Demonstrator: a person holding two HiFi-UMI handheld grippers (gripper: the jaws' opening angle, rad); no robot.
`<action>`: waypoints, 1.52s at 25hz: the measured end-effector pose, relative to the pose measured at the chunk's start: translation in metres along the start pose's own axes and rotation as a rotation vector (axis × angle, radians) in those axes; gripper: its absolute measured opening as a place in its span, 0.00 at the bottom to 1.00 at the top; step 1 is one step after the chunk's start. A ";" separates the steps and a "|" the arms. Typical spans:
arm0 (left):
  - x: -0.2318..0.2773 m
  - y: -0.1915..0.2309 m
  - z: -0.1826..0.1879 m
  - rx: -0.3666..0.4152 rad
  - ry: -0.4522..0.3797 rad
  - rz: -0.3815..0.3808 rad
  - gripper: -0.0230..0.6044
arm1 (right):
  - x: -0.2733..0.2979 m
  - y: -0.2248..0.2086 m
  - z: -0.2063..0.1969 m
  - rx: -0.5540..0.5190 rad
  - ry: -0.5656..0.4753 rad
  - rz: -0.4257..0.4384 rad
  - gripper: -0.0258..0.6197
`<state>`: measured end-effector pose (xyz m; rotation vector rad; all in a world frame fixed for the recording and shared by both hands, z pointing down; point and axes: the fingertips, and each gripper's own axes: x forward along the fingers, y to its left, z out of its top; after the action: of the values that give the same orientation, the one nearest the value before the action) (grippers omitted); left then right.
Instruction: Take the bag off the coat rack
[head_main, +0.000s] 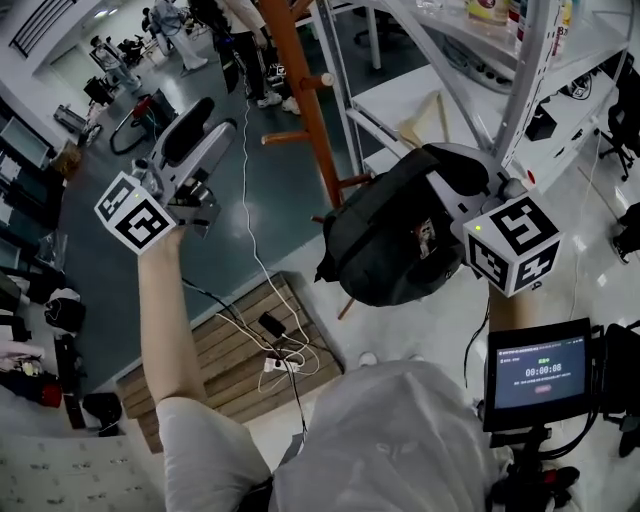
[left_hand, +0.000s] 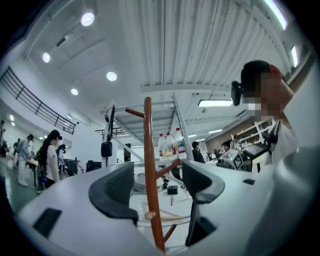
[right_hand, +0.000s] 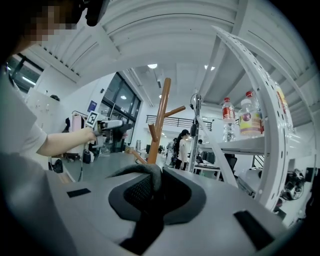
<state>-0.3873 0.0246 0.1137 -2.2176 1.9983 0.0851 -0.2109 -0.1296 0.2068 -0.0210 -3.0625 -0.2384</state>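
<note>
Carrying the bag (head_main: 395, 235) clear is the step in hand, as I judge it, so lift and draw it away from the coat rack (head_main: 300, 90) in one smooth pull. Keep it from swinging into the pegs.

In the head view, your right gripper (head_main: 450, 185) sits at the bag's top right edge, and the dark bag hangs below and to its left. The bag's upper left edge lies just beside a low peg on the pole. I cannot tell whether it touches the peg or hangs free, so watch that side as you pull. Your left gripper (head_main: 215, 118) is held up well apart from the bag, on the far side of the pole.

In the left gripper view, the claw stands wide with nothing gripped. The coat rack shows between the jaws, further off, and the bag is not in sight. Bring this gripper under the bag only if the load sways.

In the right gripper view, the jaws are clamped on a dark strap (right_hand: 145, 172) of the bag, which curls up out of the pads. The rack stands beyond. Hold that pinch firm, because the strap looks thin and could slip.
</note>
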 end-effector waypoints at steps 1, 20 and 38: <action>-0.013 -0.006 -0.010 0.044 0.032 0.017 0.49 | 0.000 0.000 -0.002 -0.002 0.005 -0.007 0.11; 0.008 -0.225 -0.224 -0.076 0.149 -0.476 0.49 | -0.059 0.005 -0.050 0.086 0.049 -0.056 0.11; 0.098 -0.311 -0.293 -0.476 0.151 -0.812 0.30 | -0.204 -0.038 -0.129 0.164 0.216 -0.484 0.11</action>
<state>-0.0857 -0.0864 0.4126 -3.2391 1.0436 0.3237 0.0010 -0.1892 0.3136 0.7085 -2.8092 -0.0090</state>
